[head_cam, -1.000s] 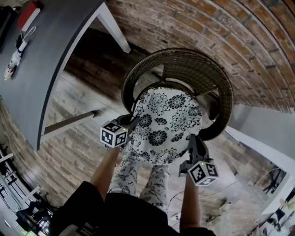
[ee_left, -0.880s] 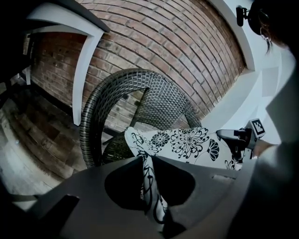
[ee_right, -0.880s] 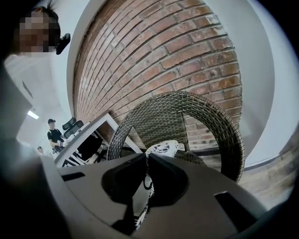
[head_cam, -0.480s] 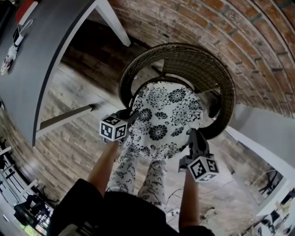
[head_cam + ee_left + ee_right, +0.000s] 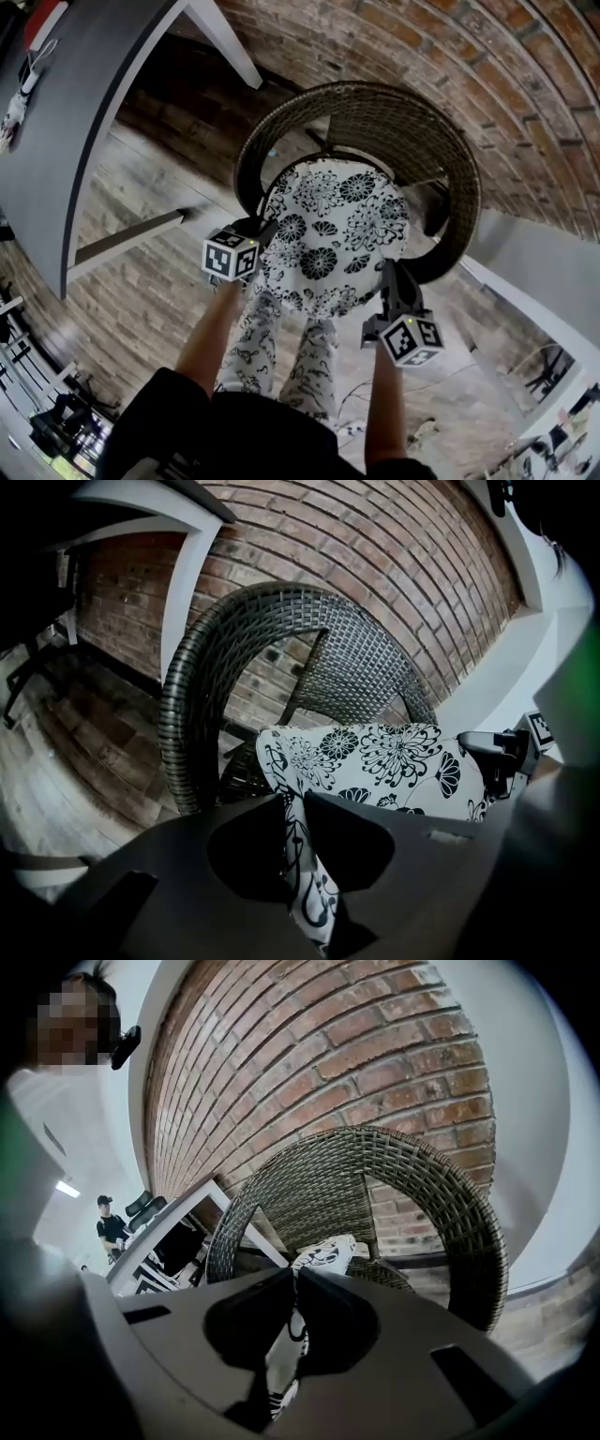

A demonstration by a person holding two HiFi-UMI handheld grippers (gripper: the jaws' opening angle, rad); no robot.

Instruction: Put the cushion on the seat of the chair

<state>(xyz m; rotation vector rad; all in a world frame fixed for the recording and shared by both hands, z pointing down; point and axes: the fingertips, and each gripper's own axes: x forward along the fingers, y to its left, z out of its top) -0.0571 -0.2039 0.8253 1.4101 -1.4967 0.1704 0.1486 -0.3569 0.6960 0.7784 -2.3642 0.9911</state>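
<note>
The cushion (image 5: pixel 333 230), white with black flowers, lay close to level over the seat of the wicker chair (image 5: pixel 394 127), printed face up. It was ringed on the far side by the curved backrest. It was about as broad as it was deep, so no long axis stood out. Its far edge pointed toward the backrest and the brick wall (image 5: pixel 469 56). Its near edge pointed back toward the person, whose patterned trousers (image 5: pixel 248 352) showed just below it. Whether its underside rested fully on the seat could not be told.

The left tool (image 5: pixel 265 232) was at the cushion's near-left edge. Its jaws had just been opening, yet the hem stood between them and filled the narrow gap, touching both pads. The right tool (image 5: pixel 388 277) was clenched on the near-right edge, with a fold of printed fabric pinched between its jaws. The two tools sat on opposite sides of the cushion, well apart, both angled down toward the chair.

A grey counter (image 5: pixel 84 122) stood off to the left over the wooden floor (image 5: pixel 141 225), well apart from the chair.
</note>
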